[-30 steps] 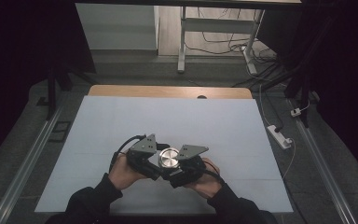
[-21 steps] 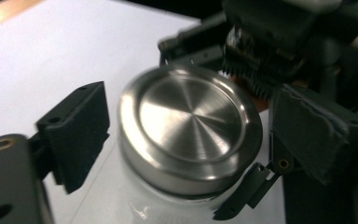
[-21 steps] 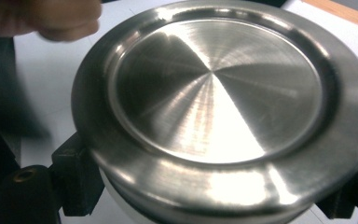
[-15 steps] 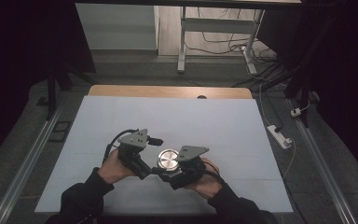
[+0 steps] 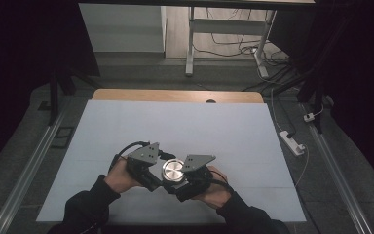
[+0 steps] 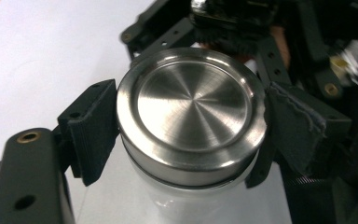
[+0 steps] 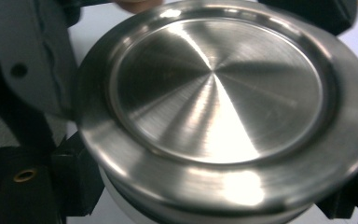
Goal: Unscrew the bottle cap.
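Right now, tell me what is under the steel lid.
Under the steel lid a white container body shows just below the rim, standing on the white table. The left hand-held gripper clamps the lid's sides. The lid hides whatever is inside.

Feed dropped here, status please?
Left gripper jaws just closed on steel lid. Right gripper clamped on white jar beneath. Nothing in the way.

I see the table (image 5: 126, 122) carrying everything on its near half: the lidded jar (image 5: 173, 170) stands a little left of centre, with the left gripper (image 5: 158, 174) touching its left side and the right gripper (image 5: 182, 181) against its right and near side. My hands come in behind them from the near edge. A power strip (image 5: 290, 142) lies on the floor off the table's right edge
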`<state>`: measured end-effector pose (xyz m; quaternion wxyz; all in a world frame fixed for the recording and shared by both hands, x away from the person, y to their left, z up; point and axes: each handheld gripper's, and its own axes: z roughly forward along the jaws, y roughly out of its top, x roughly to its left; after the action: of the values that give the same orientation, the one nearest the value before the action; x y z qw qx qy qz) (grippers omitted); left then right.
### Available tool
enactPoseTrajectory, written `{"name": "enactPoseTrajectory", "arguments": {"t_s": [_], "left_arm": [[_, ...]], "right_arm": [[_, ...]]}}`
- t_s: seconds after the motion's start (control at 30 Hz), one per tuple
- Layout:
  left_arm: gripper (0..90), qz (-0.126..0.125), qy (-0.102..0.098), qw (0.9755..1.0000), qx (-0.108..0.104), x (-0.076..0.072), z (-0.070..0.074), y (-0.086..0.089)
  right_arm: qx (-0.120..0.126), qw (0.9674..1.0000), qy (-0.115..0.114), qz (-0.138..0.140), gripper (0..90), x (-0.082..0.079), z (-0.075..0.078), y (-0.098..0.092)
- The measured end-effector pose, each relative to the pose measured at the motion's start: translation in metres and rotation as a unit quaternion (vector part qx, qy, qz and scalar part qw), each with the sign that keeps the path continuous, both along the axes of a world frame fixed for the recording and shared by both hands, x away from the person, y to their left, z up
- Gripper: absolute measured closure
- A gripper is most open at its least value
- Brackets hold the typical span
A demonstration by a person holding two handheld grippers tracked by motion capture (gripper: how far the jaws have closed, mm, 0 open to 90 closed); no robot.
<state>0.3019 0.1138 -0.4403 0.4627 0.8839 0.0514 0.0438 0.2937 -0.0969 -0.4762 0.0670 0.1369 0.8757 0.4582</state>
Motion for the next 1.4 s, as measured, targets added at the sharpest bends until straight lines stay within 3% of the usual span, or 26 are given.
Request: {"name": "enactPoseTrajectory", "arguments": {"t_s": [0.03, 0.07, 0.1, 0.23, 0.3, 0.33, 0.37, 0.4, 0.47, 0.53, 0.7, 0.77, 0.83, 0.97, 1.03, 1.13, 1.17, 1.2, 1.23, 1.27, 1.3, 1.33, 1.4], "left_arm": [[20.7, 0.016, 0.002, 0.9999, -0.003, 0.000, 0.000, -0.002], [20.8, 0.040, 0.003, 0.9992, -0.006, -0.001, 0.000, -0.005], [20.8, 0.053, 0.004, 0.9986, -0.006, -0.002, 0.000, -0.007], [20.7, 0.126, 0.006, 0.9920, -0.005, -0.007, 0.000, -0.020], [20.5, 0.140, 0.014, 0.9900, -0.010, -0.007, 0.002, -0.023], [17.0, 0.126, 0.042, 0.9901, -0.045, -0.004, 0.006, -0.019], [13.5, 0.126, 0.042, 0.9901, -0.045, -0.004, 0.006, -0.019], [13.5, 0.109, 0.059, 0.9904, -0.061, -0.002, 0.009, -0.015], [7.4, 0.100, 0.052, 0.9914, -0.066, -0.001, 0.015, -0.006], [6.0, 0.086, 0.050, 0.9933, -0.058, 0.000, 0.018, 0.000], [8.7, 0.017, 0.025, 0.9995, -0.010, 0.001, 0.015, 0.009], [9.4, 0.002, 0.021, 0.9998, -0.003, 0.002, 0.012, 0.010], [12.2, -0.029, 0.022, 0.9993, -0.005, 0.003, 0.008, 0.009], [19.1, -0.043, 0.020, 0.9989, -0.002, 0.001, 0.005, 0.006], [20.5, -0.030, 0.012, 0.9995, -0.001, -0.001, 0.005, 0.004], [20.6, 0.009, 0.011, 0.9999, -0.004, -0.002, 0.005, -0.001], [20.7, 0.030, 0.010, 0.9995, -0.006, -0.002, 0.005, -0.004], [20.7, 0.062, 0.009, 0.9980, -0.007, -0.004, 0.005, -0.009], [20.6, 0.062, 0.009, 0.9980, -0.007, -0.004, 0.005, -0.009], [20.6, 0.081, 0.007, 0.9966, -0.008, -0.004, 0.004, -0.012], [20.6, 0.102, 0.007, 0.9947, -0.011, -0.006, 0.004, -0.016], [20.6, 0.124, 0.005, 0.9923, -0.012, -0.008, 0.003, -0.020], [20.4, 0.135, 0.005, 0.9906, -0.017, -0.008, 0.003, -0.023]], "right_arm": [[0.000, 1.0000, 0.000, 0.000, 14.3, 0.000, 0.000, 0.000], [0.002, 0.9997, 0.002, -0.026, 14.3, 0.003, 0.000, -0.003], [0.002, 0.9997, 0.002, -0.026, 14.3, 0.003, 0.000, -0.003], [0.004, 0.9972, 0.000, -0.074, 14.3, 0.008, 0.000, -0.007], [0.005, 0.9968, -0.001, -0.080, 14.3, 0.009, 0.000, -0.008], [0.007, 0.9964, -0.006, -0.084, 14.3, 0.008, 0.000, -0.008], [0.007, 0.9964, -0.006, -0.084, 14.3, 0.008, 0.000, -0.008], [0.009, 0.9965, -0.005, -0.083, 14.3, 0.008, 0.001, -0.009], [0.015, 0.9975, -0.008, -0.068, 14.3, 0.007, 0.002, -0.009], [0.016, 0.9978, -0.006, -0.063, 14.3, 0.007, 0.002, -0.008], [0.016, 0.9997, -0.002, -0.019, 14.3, 0.002, 0.003, -0.005], [0.014, 0.9999, 0.001, -0.003, 14.3, 0.000, 0.003, -0.003], [0.013, 0.9998, 0.002, 0.013, 14.3, -0.002, 0.002, 0.000], [0.008, 0.9995, 0.002, 0.032, 14.3, -0.005, 0.002, 0.002], [0.007, 0.9995, 0.002, 0.031, 14.3, -0.005, 0.002, 0.002], [0.008, 0.9999, 0.001, 0.010, 14.3, -0.002, 0.002, 0.000], [0.008, 0.9999, 0.001, -0.015, 14.3, 0.001, 0.002, -0.003], [0.009, 0.9997, 0.001, -0.024, 14.3, 0.002, 0.002, -0.003], [0.009, 0.9993, 0.001, -0.037, 14.3, 0.003, 0.002, -0.004], [0.009, 0.9987, 0.000, -0.050, 14.3, 0.004, 0.002, -0.005], [0.009, 0.9987, 0.000, -0.050, 14.3, 0.004, 0.002, -0.005], [0.010, 0.9972, -0.002, -0.074, 14.3, 0.007, 0.001, -0.008], [0.010, 0.9968, -0.003, -0.080, 14.3, 0.008, 0.001, -0.008]]}}
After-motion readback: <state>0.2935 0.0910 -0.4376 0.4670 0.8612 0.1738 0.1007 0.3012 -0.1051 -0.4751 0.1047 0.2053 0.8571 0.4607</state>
